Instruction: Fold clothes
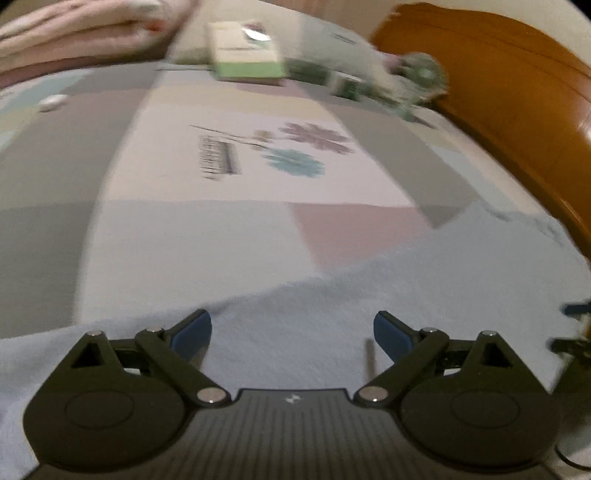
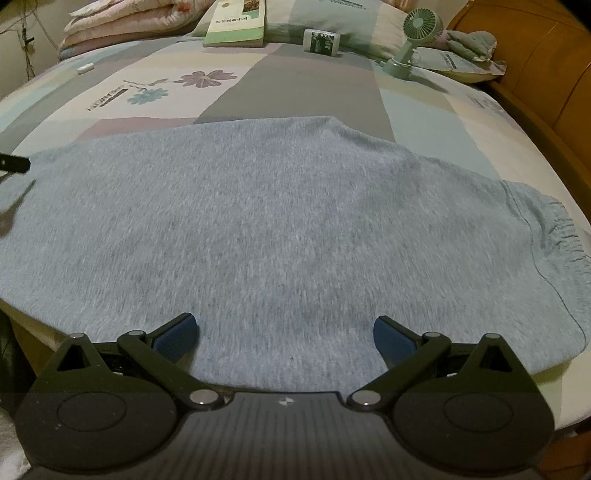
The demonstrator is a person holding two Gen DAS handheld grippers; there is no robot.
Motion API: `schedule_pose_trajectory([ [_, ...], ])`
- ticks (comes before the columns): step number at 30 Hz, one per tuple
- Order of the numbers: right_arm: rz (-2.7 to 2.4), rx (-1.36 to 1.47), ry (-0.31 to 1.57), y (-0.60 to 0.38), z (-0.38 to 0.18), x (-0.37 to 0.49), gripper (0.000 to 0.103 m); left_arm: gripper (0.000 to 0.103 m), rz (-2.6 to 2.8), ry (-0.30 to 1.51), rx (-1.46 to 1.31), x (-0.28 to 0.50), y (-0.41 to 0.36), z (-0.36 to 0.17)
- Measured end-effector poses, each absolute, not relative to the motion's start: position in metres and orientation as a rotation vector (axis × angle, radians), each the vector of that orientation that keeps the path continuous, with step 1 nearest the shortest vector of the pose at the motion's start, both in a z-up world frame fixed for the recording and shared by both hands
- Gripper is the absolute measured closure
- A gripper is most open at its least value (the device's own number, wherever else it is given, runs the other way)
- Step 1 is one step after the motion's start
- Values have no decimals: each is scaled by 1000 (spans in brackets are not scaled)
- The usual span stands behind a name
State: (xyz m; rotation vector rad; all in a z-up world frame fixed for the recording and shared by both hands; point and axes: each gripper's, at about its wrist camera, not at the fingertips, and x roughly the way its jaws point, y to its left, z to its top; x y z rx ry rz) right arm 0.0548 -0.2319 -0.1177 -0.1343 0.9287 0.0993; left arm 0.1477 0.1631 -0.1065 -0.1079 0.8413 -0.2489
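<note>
A light grey-blue garment (image 2: 280,229) lies spread flat across the near part of the bed, its elastic waistband (image 2: 557,236) at the right. My right gripper (image 2: 286,338) hovers open over the garment's near edge, nothing between its blue pads. In the left wrist view the same garment (image 1: 295,325) fills the foreground. My left gripper (image 1: 291,334) stands open above it, holding nothing. The black tip of the other gripper (image 1: 572,328) shows at the right edge.
A patchwork bedsheet (image 2: 280,85) with flower prints covers the bed. At the far end lie a green book (image 2: 236,26), a small box (image 2: 320,41), a green handheld fan (image 2: 412,40), pillows and folded pink quilts (image 2: 125,26). A wooden headboard (image 1: 509,85) runs along the right.
</note>
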Motion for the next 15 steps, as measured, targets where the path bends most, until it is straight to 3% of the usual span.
schedule_pose_trajectory([
  [5,100,-133,917,-232,-119,54,0,9,-204,859,-103,147,160,-91],
  [10,98,-130,911,-232,-120,54,0,7,-454,833,-57,144,99,-76],
  [15,103,-130,899,-233,-120,53,0,7,-613,885,-39,159,44,-93],
])
